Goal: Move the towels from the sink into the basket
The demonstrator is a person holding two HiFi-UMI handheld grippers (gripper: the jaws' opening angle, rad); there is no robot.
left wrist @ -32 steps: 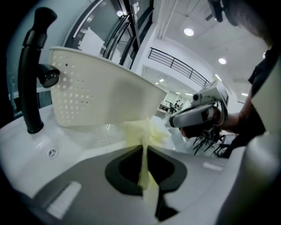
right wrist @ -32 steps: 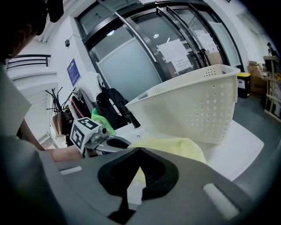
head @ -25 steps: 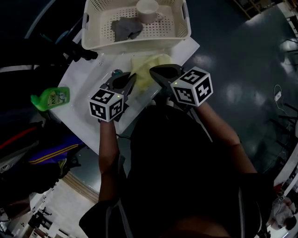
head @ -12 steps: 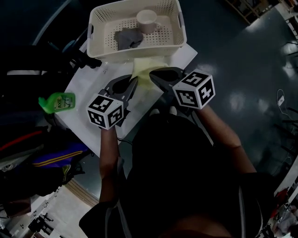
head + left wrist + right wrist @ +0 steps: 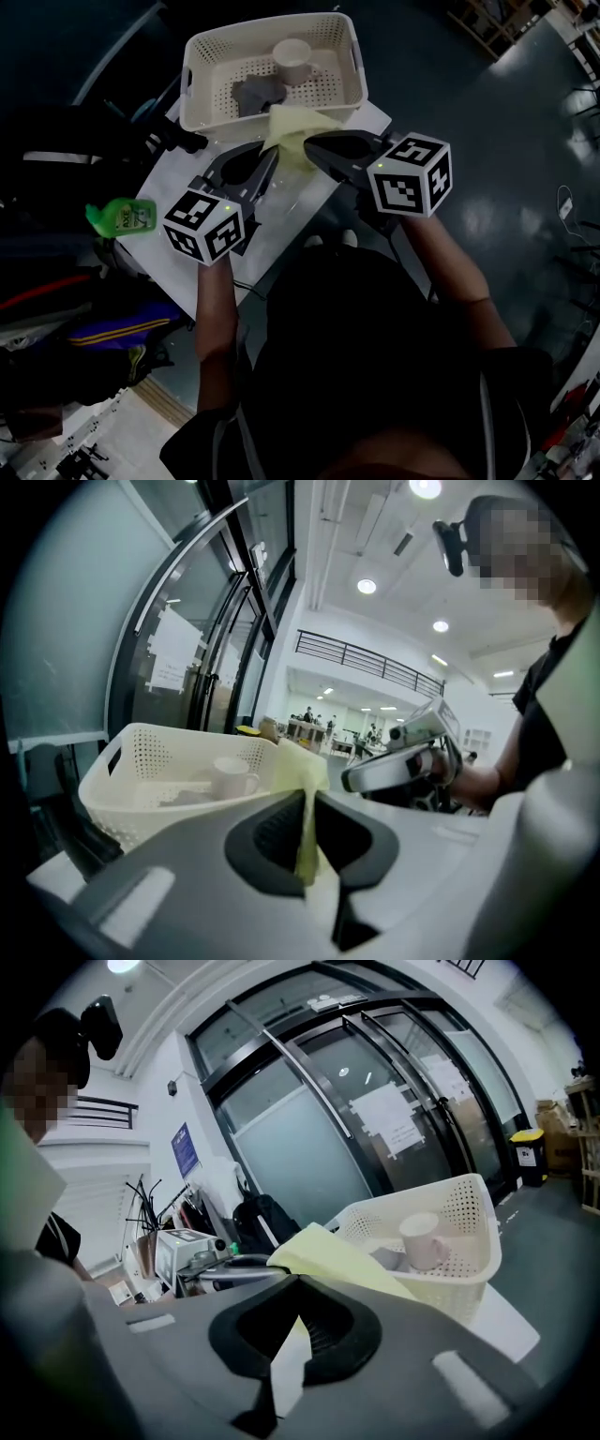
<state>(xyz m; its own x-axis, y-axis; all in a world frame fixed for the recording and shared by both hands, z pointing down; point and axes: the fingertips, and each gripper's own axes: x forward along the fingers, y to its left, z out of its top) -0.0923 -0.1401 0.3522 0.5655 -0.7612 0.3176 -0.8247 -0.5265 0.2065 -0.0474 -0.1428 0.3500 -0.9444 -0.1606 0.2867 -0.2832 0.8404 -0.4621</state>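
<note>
A yellow towel point(image 5: 292, 137) hangs lifted just in front of the cream perforated basket point(image 5: 202, 56). My left gripper point(image 5: 270, 156) is shut on its left edge and my right gripper point(image 5: 310, 145) is shut on its right edge. In the left gripper view the towel point(image 5: 302, 761) runs as a thin fold between the closed jaws of the left gripper point(image 5: 306, 803), with the basket point(image 5: 141, 752) beyond. The right gripper view shows the towel point(image 5: 342, 1262) spreading forward from the pinch of the right gripper point(image 5: 294, 1296). A grey towel point(image 5: 258, 93) lies inside the basket.
A pale mug point(image 5: 292, 58) stands in the basket behind the grey towel. A green soap bottle point(image 5: 123, 217) lies at the left edge of the white sink top point(image 5: 183, 178). Dark clutter crowds the left side and glossy floor lies to the right.
Both grippers have carried the yellow towel up and forward, from over the sink top to the basket's front rim. Both grips stay shut on it.
</note>
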